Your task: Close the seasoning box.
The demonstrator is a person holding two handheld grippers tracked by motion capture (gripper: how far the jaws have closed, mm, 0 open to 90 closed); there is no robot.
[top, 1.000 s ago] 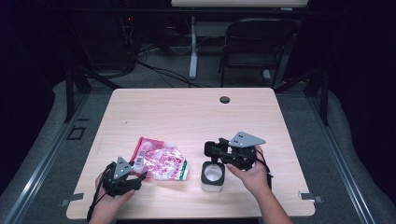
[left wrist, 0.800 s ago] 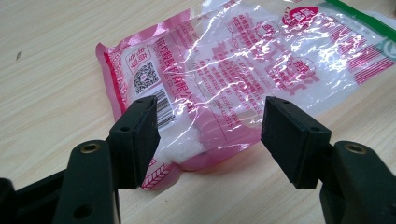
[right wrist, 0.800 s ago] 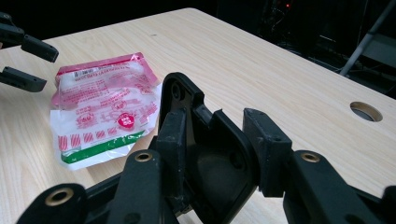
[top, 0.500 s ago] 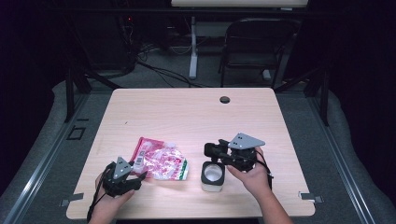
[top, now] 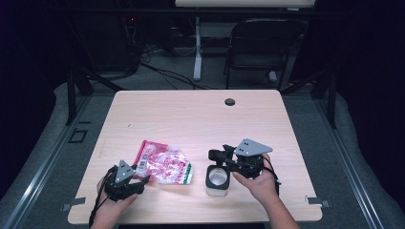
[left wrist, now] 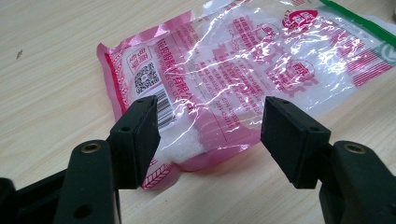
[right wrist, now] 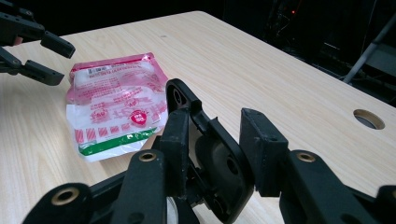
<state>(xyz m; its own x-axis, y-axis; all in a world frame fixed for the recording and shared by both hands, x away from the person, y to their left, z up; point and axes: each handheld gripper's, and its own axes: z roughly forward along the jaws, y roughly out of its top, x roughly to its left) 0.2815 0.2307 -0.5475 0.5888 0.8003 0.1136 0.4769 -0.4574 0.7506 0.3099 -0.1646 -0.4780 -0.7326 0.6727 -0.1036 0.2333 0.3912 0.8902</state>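
Behind the pale wooden desk lie dark floor, cables and one folding chair. Near the desk's front edge lie one pink-and-clear plastic bag holding white grains, and just right of it one white jar with its black hinged lid raised. The left gripper rests low at the bag's near-left corner, jaws apart astride that edge without pinching; the right gripper reaches level over the jar, its jaws just been closing around the lid, whether pressing it I cannot tell.
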